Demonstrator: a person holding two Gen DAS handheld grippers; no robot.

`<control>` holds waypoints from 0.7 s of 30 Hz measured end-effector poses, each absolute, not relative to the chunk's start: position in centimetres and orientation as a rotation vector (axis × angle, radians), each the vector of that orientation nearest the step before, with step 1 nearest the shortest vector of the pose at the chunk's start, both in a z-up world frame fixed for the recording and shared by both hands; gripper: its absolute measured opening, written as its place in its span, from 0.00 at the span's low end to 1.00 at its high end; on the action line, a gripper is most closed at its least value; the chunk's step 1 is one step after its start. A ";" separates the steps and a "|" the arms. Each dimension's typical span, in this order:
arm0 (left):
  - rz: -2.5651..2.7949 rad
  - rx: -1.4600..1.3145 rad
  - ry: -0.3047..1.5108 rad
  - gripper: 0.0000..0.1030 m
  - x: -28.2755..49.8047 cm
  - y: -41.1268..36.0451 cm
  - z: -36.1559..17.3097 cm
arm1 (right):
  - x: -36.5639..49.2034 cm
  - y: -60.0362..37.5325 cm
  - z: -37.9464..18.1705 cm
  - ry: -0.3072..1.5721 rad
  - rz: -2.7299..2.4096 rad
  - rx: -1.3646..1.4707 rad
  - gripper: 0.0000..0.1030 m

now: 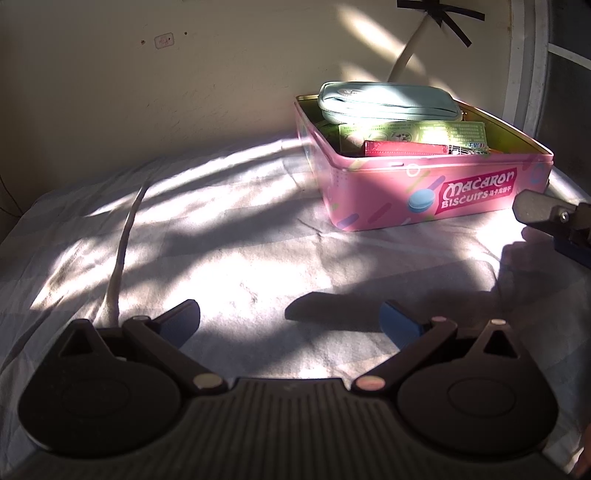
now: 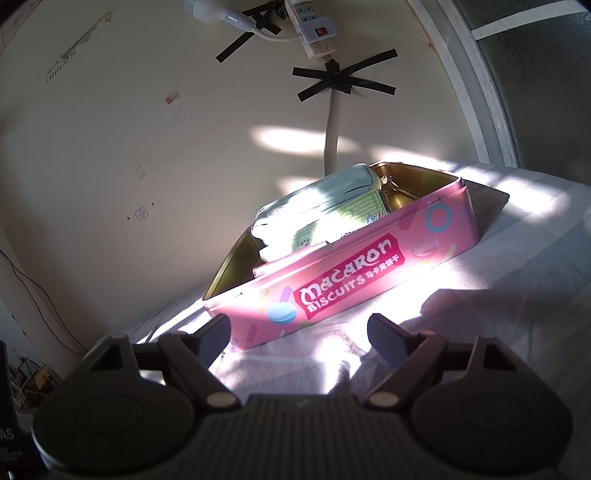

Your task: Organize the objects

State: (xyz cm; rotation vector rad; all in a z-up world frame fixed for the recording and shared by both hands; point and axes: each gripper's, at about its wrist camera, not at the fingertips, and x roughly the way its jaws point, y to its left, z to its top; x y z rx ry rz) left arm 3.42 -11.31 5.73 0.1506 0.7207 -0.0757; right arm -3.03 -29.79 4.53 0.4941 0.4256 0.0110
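Note:
A pink "Macaron Biscuits" tin [image 1: 424, 195] [image 2: 343, 291] stands open on the cloth-covered surface by the wall. Inside lie a pale blue zip pouch [image 1: 388, 103] [image 2: 332, 199], a green printed carton [image 1: 413, 133] [image 2: 354, 214] and a red wallet [image 1: 402, 148] [image 2: 266, 271]. My left gripper [image 1: 290, 325] hovers open over bare cloth, well in front and left of the tin, nothing between its blue fingers. My right gripper [image 2: 299, 334] is open just in front of the tin's long side, holding nothing. One of its fingertips [image 1: 535, 208] shows at the right edge of the left wrist view.
A white cable [image 1: 122, 251] runs across the cloth [image 1: 258, 258] at the left. On the wall, a power strip [image 2: 314, 29] and a white cord [image 2: 330, 140] are fixed with black tape. A window frame [image 2: 476, 85] rises at the right.

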 end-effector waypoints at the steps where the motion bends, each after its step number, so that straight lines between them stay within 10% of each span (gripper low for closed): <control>1: -0.076 0.151 0.720 1.00 3.4 -11.3 5.7 | -3.0 -29.8 4.6 0.426 0.010 0.494 0.81; 21: -0.075 0.148 0.724 1.00 3.6 -11.2 5.5 | -2.8 -29.4 4.5 0.433 0.001 0.497 0.82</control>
